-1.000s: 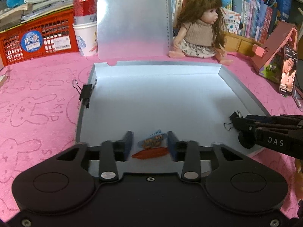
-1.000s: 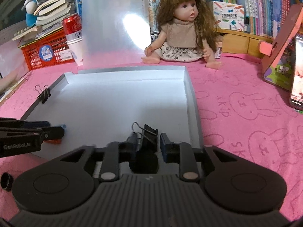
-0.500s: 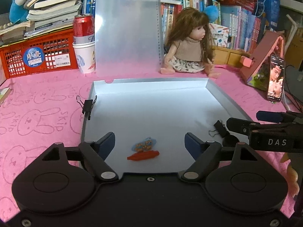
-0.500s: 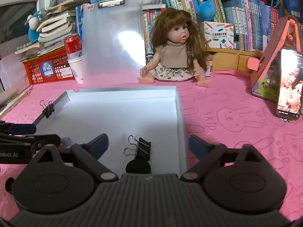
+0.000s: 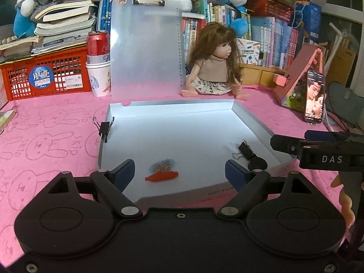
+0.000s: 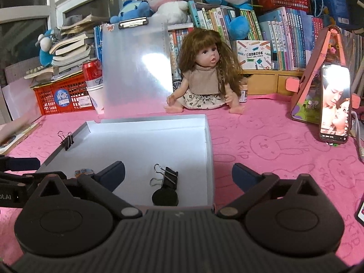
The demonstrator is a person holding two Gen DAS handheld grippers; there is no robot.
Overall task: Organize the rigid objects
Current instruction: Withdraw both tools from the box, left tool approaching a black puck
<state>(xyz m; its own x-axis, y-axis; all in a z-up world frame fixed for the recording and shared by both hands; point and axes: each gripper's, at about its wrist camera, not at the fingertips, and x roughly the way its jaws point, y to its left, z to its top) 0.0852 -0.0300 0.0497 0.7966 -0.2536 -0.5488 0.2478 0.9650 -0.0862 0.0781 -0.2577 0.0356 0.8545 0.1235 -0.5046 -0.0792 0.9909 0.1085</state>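
Note:
A shallow white tray (image 5: 250,119) lies on the pink cloth. Inside it, near the front edge, an orange carrot-shaped piece (image 5: 162,177) lies beside a small blue patterned piece (image 5: 162,166). My left gripper (image 5: 179,170) hovers just behind them; its jaws are opening and nothing is between them. A black binder clip (image 6: 167,177) and a black round disc (image 6: 165,196) rest in the tray's front right corner. My right gripper (image 6: 178,171) stands open above and behind these two, touching neither. Another binder clip (image 5: 104,127) is clamped on the tray's left rim.
A doll (image 5: 215,68) sits behind the tray next to an upright translucent clipboard (image 5: 145,50). A red crate (image 5: 45,75) and a can on a paper cup (image 5: 97,68) stand at the back left. A lit phone (image 6: 334,102) leans on a pink box at the right.
Both grippers opened and drew back and up. The left let go of the carrot piece and blue piece; the right let go of the binder clip. All lie in the tray.

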